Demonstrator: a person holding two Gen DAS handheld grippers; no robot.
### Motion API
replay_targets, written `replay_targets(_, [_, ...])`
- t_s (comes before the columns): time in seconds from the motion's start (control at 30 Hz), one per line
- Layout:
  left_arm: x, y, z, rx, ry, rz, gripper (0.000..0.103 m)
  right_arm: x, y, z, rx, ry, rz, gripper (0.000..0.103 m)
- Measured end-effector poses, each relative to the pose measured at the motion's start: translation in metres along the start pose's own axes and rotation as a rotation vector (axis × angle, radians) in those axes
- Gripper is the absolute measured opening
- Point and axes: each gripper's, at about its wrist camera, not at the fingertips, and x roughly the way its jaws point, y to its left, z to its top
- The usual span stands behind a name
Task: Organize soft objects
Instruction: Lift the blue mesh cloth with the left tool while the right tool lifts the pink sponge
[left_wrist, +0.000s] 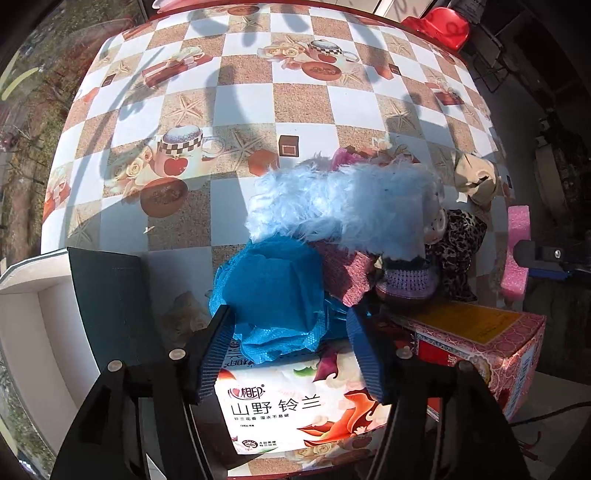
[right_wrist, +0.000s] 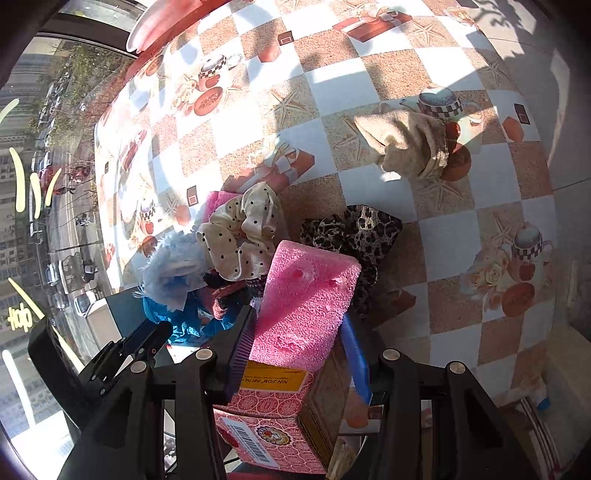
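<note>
My left gripper is open just above a blue mesh bath pouf that lies on a tissue pack; the pads do not squeeze it. Behind the pouf sit a light blue fluffy scrunchie, a pink knit piece, a purple crochet item and a leopard scrunchie. My right gripper is shut on a pink foam sponge above a pink box. A cream polka-dot scrunchie tops the pile. A beige cloth lies apart.
The table has a checkered cloth with teapot prints. A white bin with a dark panel stands at the left edge. The pink box is at the right front. A red chair is beyond the far edge.
</note>
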Motion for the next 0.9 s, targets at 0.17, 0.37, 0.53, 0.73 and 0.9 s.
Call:
replay_targets(0.17, [0.023,0.007,0.010,-0.033,0.046,-0.009,0.079,-0.018,-0.019,-0.014,0.003,0.018,0.013,0.048])
replay_targets(0.37, [0.042,0.038,0.013,-0.146,0.088,-0.035,0.065,-0.029,-0.022,-0.020,0.001,0.013,0.015,0.048])
replay_targets(0.53, [0.055,0.049,0.006,-0.163,0.130,-0.053,0.023,-0.032,-0.023,-0.021,0.005,0.008,0.011,0.048])
replay_targets(0.73, [0.024,0.033,0.002,-0.134,0.005,0.001,0.019,-0.037,-0.021,-0.027,-0.014,-0.009,-0.005,0.048])
replay_targets(0.9, [-0.002,0.032,0.000,-0.132,-0.067,0.004,0.019,-0.044,-0.018,-0.031,-0.040,-0.033,-0.019,0.048])
